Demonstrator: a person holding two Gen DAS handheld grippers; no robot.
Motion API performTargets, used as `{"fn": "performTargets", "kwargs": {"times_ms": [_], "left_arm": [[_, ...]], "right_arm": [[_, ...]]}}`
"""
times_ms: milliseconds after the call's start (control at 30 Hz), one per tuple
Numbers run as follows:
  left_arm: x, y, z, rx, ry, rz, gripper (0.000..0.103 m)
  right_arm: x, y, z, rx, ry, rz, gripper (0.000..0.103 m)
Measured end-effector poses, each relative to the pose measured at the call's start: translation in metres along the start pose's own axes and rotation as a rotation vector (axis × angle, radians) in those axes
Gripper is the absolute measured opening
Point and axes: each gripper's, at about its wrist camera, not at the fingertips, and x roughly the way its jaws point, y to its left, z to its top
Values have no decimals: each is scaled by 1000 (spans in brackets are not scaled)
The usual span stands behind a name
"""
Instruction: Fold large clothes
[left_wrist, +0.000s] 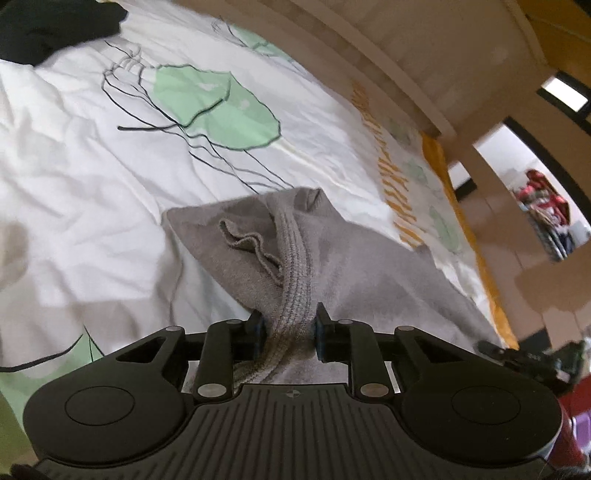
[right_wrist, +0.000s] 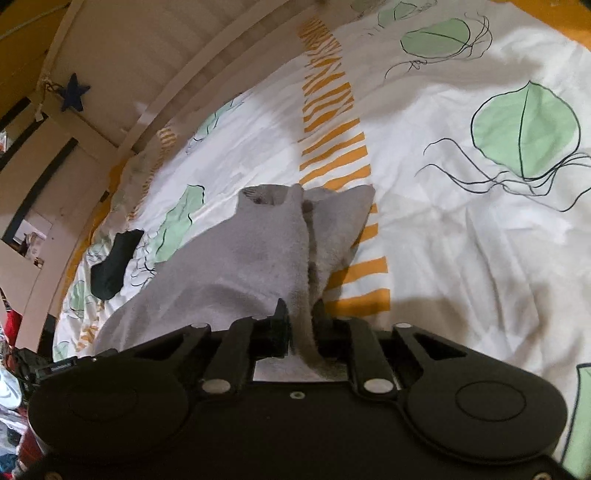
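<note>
A grey garment (left_wrist: 343, 258) with a ribbed waistband lies on the bed, stretched between both grippers. My left gripper (left_wrist: 289, 325) is shut on the bunched ribbed band (left_wrist: 293, 273) of the grey garment. In the right wrist view the same grey garment (right_wrist: 266, 251) runs forward from my right gripper (right_wrist: 300, 317), which is shut on a fold of it. The cloth hangs slightly lifted near the jaws and rests on the bed further out.
The bed has a white duvet (left_wrist: 92, 177) with green jellyfish prints and orange stripes (right_wrist: 332, 147). A black garment lies at the far corner (left_wrist: 55, 26) and shows in the right wrist view (right_wrist: 114, 262). A wooden bed frame (left_wrist: 388, 62) borders the bed. Clutter sits beyond it (left_wrist: 543, 210).
</note>
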Motion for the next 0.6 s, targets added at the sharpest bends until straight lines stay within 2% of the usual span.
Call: {"fn": "performTargets", "kwargs": {"times_ms": [100, 133, 167, 200, 267, 300, 367, 467, 600], "left_arm": [[0, 3, -2, -19, -19, -3, 23], [1, 4, -3, -23, -13, 4, 27], [2, 5, -3, -29, -2, 10, 33], [1, 7, -4, -34, 7, 15, 35], [-5, 9, -7, -39, 4, 18, 39], [-10, 8, -10, -26, -8, 11, 42], [-15, 4, -16, 43, -28, 15, 65], [-8, -2, -24, 130, -2, 48, 67], [14, -4, -34, 149, 31, 24, 71]], "right_arm": [[-3, -7, -3, 38, -40, 6, 44], [-2, -10, -3, 44, -38, 14, 47], [-4, -11, -5, 45, -37, 9, 57], [-5, -12, -6, 42, -35, 0, 71], [-8, -15, -8, 31, -31, 1, 84], [-11, -16, -9, 25, -29, 9, 84], [-17, -18, -12, 0, -18, 11, 85], [-16, -21, -15, -43, 5, 10, 90], [-1, -19, -21, -98, 69, 40, 91]]}}
